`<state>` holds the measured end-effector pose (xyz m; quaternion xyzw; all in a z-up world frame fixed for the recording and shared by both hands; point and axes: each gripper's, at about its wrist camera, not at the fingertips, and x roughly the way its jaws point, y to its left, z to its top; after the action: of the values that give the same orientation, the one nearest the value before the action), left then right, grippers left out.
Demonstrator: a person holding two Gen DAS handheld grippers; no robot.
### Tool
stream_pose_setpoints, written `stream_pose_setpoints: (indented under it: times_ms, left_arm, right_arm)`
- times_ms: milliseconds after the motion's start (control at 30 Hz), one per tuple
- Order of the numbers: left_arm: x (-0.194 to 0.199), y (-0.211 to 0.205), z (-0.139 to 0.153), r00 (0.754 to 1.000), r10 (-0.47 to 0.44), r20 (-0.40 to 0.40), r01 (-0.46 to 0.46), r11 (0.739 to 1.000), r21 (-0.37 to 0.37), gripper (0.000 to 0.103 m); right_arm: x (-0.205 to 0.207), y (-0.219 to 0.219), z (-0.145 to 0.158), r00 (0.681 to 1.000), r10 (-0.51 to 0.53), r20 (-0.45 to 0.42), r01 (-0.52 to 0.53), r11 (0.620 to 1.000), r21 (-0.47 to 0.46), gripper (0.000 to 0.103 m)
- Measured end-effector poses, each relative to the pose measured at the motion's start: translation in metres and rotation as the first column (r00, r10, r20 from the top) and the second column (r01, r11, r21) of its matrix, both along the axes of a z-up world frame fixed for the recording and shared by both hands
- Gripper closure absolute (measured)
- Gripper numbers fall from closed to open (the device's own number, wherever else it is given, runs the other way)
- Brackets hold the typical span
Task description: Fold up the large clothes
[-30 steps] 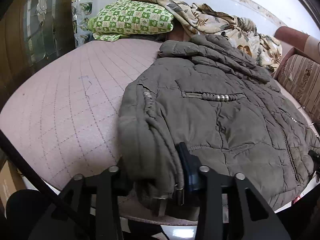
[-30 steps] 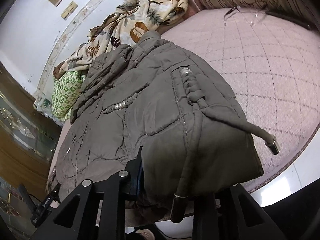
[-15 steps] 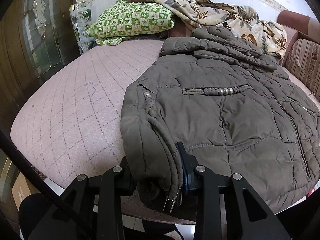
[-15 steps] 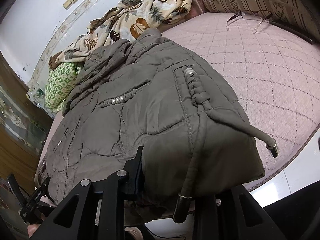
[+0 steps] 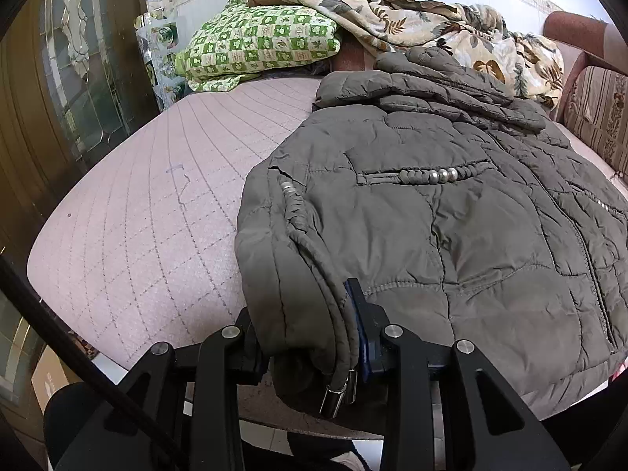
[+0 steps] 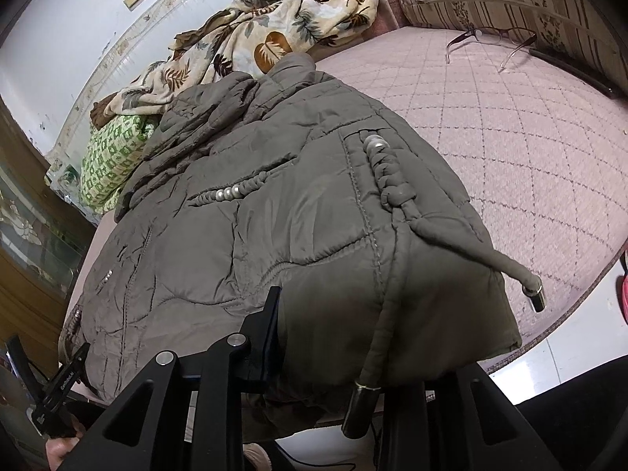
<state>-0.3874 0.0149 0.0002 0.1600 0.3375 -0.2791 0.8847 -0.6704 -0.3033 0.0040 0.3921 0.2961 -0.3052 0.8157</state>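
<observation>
Since a second ago both views have crept slightly closer along the bed, and the grips on the hem have not changed.

From the left wrist I see the left gripper (image 5: 314, 337) pinching the hem corner of the grey-brown padded jacket (image 5: 451, 212), which fills the centre and right of the frame, spread flat on the pink quilted mattress (image 5: 149, 204). A metal-tipped drawcord (image 5: 337, 388) hangs between the fingers. A green checked pillow (image 5: 259, 47) and a leaf-print blanket (image 5: 431, 27) sit at the top.

From the right wrist, the right gripper (image 6: 353, 357) pinches the other hem corner at lower centre. Glasses (image 6: 490, 43) lie at the upper right, well apart from the jacket.

I judge the jacket soft, bulky and fairly light, with a slick shell that may slide; the doubled hem corners give the firmest hold. Small white lettering on the black part at the lower left is too small for me to read.
</observation>
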Motion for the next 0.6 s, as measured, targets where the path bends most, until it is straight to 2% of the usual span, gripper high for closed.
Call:
stream_pose_setpoints:
  times_ms: [67, 233, 600]
  left_arm:
    - [0.0, 0.0, 0.0, 1.0, 0.0, 0.001, 0.0, 1.0, 0.002, 0.071]
    - [0.0, 0.0, 0.001, 1.0, -0.004, 0.002, 0.004, 1.0, 0.008, 0.072]
    - [-0.001, 0.0, 0.006, 1.0, -0.006, -0.004, 0.006, 1.0, 0.002, 0.076]
  right_arm:
    - [0.001, 0.001, 0.001, 1.0, 0.0, -0.004, 0.0, 1.0, -0.003, 0.071]
    - [0.0, 0.004, 0.005, 1.0, 0.005, 0.014, -0.005, 1.0, -0.012, 0.08]
    - [-0.006, 0.006, 0.016, 0.998, 0.014, 0.059, -0.013, 1.0, -0.024, 0.084]
